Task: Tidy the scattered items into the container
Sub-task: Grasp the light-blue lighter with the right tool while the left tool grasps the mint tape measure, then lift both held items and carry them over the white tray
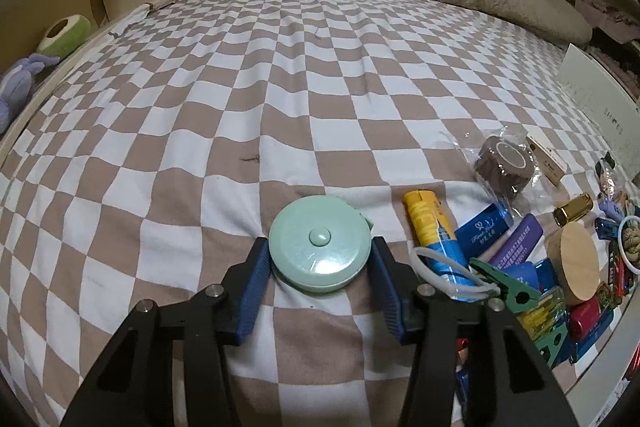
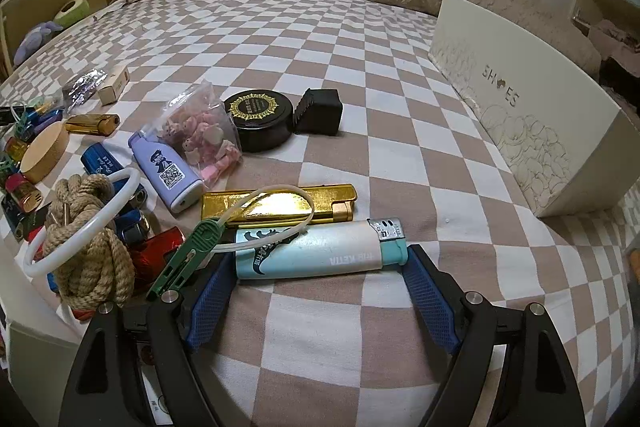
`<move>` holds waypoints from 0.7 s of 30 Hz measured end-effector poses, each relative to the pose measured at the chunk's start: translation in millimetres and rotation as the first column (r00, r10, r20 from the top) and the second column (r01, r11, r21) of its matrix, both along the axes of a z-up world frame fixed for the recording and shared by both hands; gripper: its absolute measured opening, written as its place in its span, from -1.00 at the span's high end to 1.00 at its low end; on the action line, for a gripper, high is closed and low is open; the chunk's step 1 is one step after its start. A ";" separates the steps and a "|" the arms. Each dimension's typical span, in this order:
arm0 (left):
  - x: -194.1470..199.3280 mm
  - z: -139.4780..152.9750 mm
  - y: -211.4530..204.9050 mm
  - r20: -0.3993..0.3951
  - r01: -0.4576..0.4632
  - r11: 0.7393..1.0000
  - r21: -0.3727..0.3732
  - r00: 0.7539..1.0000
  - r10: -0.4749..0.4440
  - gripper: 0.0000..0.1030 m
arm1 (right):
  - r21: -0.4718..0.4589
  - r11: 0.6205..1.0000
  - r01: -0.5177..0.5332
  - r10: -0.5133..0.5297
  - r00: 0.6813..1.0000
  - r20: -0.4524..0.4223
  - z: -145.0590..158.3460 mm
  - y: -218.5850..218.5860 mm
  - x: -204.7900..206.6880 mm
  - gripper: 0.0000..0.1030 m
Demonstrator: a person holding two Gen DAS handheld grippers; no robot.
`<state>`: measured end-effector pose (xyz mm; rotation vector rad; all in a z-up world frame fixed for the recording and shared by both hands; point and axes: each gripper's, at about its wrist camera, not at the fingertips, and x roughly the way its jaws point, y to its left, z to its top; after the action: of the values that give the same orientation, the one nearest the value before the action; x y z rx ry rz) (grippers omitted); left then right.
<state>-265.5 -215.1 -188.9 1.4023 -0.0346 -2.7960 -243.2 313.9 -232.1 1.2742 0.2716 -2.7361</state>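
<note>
In my left wrist view, my left claw point(image 1: 318, 247) sits low in the centre of the frame. Its 2 blue pads lie against opposite sides of the mint tape measure point(image 1: 320, 247), at a middling width. I take it across the round body because that is the only span the pads can pinch squarely (the disc still lies flat on the checked sheet point(image 1: 240, 107)). To its right the yellow lighter point(image 1: 428, 227) starts the crowded heap, which I leave alone for now. The shoe box point(image 1: 596, 107), which I judge to be the container, stands at the far right edge.

In my right wrist view, a green clip point(image 2: 180, 263) leans at the lower left, just beside my left pad. My right claw point(image 2: 320, 255) stands wide at the lower centre, 1 pad at each end of the white-and-blue lighter point(image 2: 312, 255), so I am taking it lengthwise. I cannot tell whether the pads press yet. The gold lighter point(image 2: 280, 205) lies just behind. The shoe box rises at the upper right, well apart.
</note>
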 end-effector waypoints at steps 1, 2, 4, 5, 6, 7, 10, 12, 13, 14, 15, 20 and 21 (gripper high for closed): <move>-1.3 0.8 4.0 -0.008 -0.006 1.000 -0.010 1.000 0.006 0.03 | 0.008 1.000 -0.001 0.001 1.000 -0.005 0.0 -1.1 0.5 -0.62; -2.8 2.3 9.0 -0.018 -0.015 1.000 -0.020 1.000 0.015 0.03 | 0.012 1.000 -0.001 0.001 1.000 -0.011 0.1 -1.5 1.1 -0.62; -5.0 6.1 16.7 -0.037 -0.042 0.999 -0.032 0.998 0.041 0.03 | 0.006 1.000 0.001 -0.001 1.000 -0.015 0.3 -0.4 1.4 -0.62; -6.2 8.5 20.0 -0.048 -0.060 0.998 -0.032 0.997 0.059 0.03 | 0.003 1.000 0.001 -0.001 1.000 -0.014 0.5 0.4 0.7 -0.62; -7.4 10.9 23.0 -0.057 -0.083 0.996 -0.030 0.995 0.081 0.03 | 0.003 1.000 0.001 -0.001 1.000 -0.013 0.8 0.8 0.1 -0.62; -8.2 13.1 23.9 -0.066 -0.107 0.994 -0.029 0.992 0.104 0.03 | 0.005 1.000 0.002 -0.002 1.000 -0.014 1.0 0.7 0.0 -0.62; -6.8 18.5 27.2 -0.086 -0.167 0.986 -0.013 0.983 0.165 0.03 | 0.033 0.999 0.020 -0.019 0.999 -0.031 3.8 0.2 1.1 -0.62; -7.5 22.4 35.0 -0.091 -0.189 0.982 0.006 0.978 0.188 0.03 | 0.059 0.997 0.040 -0.037 0.998 -0.047 5.7 -1.2 2.7 -0.62; -6.9 24.4 36.5 -0.094 -0.192 0.981 0.010 0.977 0.192 0.03 | 0.072 0.996 0.055 -0.051 0.997 -0.056 7.1 -0.8 3.1 -0.62; -5.8 26.4 37.5 -0.098 -0.193 0.981 0.009 0.976 0.193 0.03 | 0.081 0.994 0.068 -0.063 0.996 -0.065 8.2 -0.3 3.5 -0.62; -6.0 28.6 42.0 -0.104 -0.194 0.981 0.006 0.976 0.194 0.03 | 0.088 0.993 0.083 -0.077 0.994 -0.074 9.7 1.1 3.6 -0.62; -7.1 39.9 61.7 -0.142 -0.204 0.979 0.018 0.969 0.204 0.03 | 0.072 0.988 0.136 -0.127 0.985 -0.115 19.8 10.7 6.6 -0.51; -6.7 43.8 60.0 -0.152 -0.206 0.978 0.020 0.967 0.206 0.03 | 0.063 0.988 0.143 -0.134 0.982 -0.132 23.7 12.7 8.8 -0.46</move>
<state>-272.2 -155.1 -145.1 1.1153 0.1127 -2.7208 -234.4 326.6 -208.3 1.1782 0.3070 -2.9574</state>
